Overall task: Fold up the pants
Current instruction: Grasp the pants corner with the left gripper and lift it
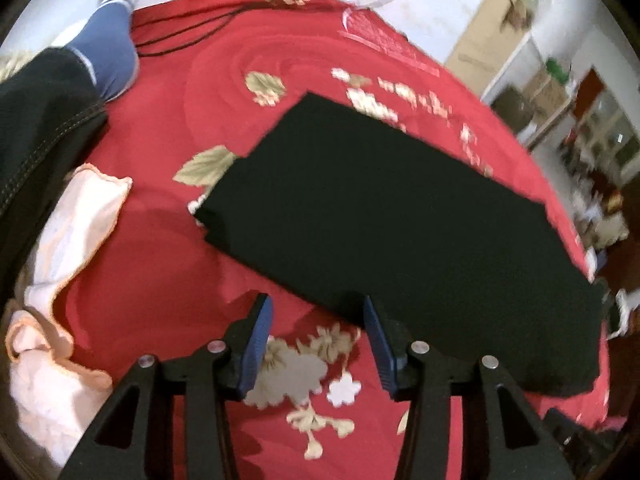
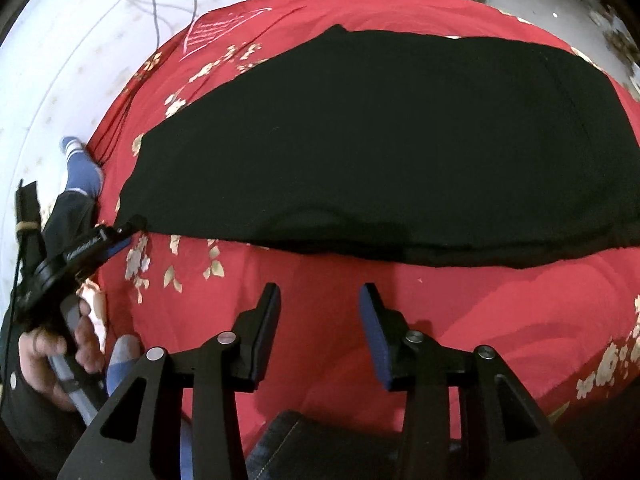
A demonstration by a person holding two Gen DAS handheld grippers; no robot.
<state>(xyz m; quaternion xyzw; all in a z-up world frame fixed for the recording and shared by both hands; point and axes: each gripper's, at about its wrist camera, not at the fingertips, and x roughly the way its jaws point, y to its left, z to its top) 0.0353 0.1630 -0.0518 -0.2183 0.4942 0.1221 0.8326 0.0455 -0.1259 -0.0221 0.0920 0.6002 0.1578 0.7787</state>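
- While folded flat on the red floral bedspread (image 1: 160, 240), black pants (image 1: 400, 232) ungripped.
- Left gripper (image 1: 316, 312) spread, empty, at the near edge.
- Right gripper (image 2: 318, 300) parted, empty, just short of the pants.

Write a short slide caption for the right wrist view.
Open right gripper above red bedspread, facing folded black pants.

The setting is a lived-in home interior. A red spread (image 1: 168, 264) with a cream floral print serves as the work surface, laid over a pale patterned floor (image 2: 72, 64). A person's foot in a blue sock (image 1: 114, 46) rests at the spread's edge. A loose cable (image 2: 160, 4) runs across the floor. A peach cloth (image 1: 68, 240) lies crumpled beside the spread. At the right of the left wrist view, blurred shelving (image 1: 576, 120) holds assorted household items.
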